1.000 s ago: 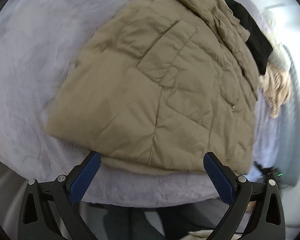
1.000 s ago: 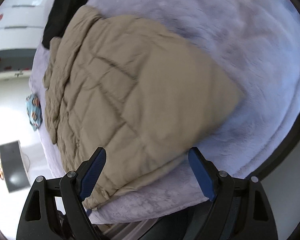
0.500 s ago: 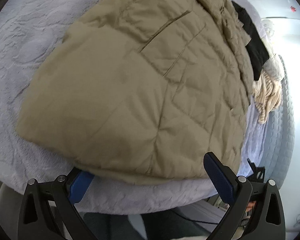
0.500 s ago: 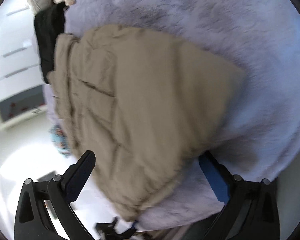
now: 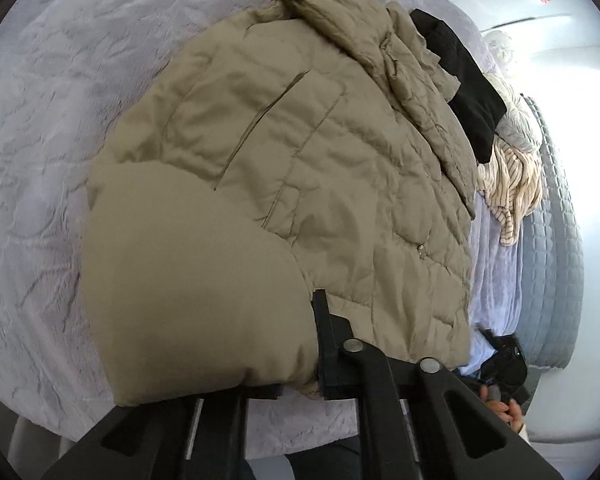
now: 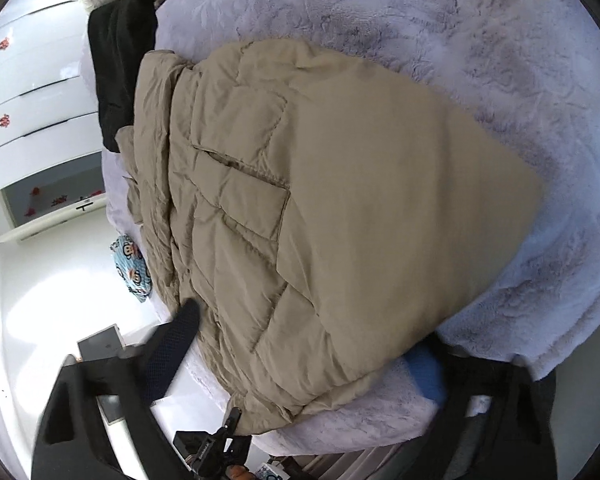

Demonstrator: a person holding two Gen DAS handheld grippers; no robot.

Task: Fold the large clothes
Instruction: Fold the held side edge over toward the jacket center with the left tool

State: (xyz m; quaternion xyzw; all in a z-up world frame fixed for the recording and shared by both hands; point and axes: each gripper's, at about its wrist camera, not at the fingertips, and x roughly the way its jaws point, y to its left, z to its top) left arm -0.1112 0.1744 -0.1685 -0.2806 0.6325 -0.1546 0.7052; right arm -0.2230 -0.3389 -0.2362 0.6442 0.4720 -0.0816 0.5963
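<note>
Lavender plush bedding (image 5: 40, 160) spreads under us, and on it lies the tan quilted jacket (image 5: 300, 168), partly folded with its hem at the bed's near edge and other clothes heaped beyond its collar. We judge it bulky but light, soft, springy and a little slick, so it should puff back unless pressed flat; the stitched hem corners look like the surest hold. Our left gripper (image 5: 318, 344) is clenched on the near hem, while our right gripper (image 6: 300, 356) is closing around the other corner, pads apparently not yet pressing.
</note>
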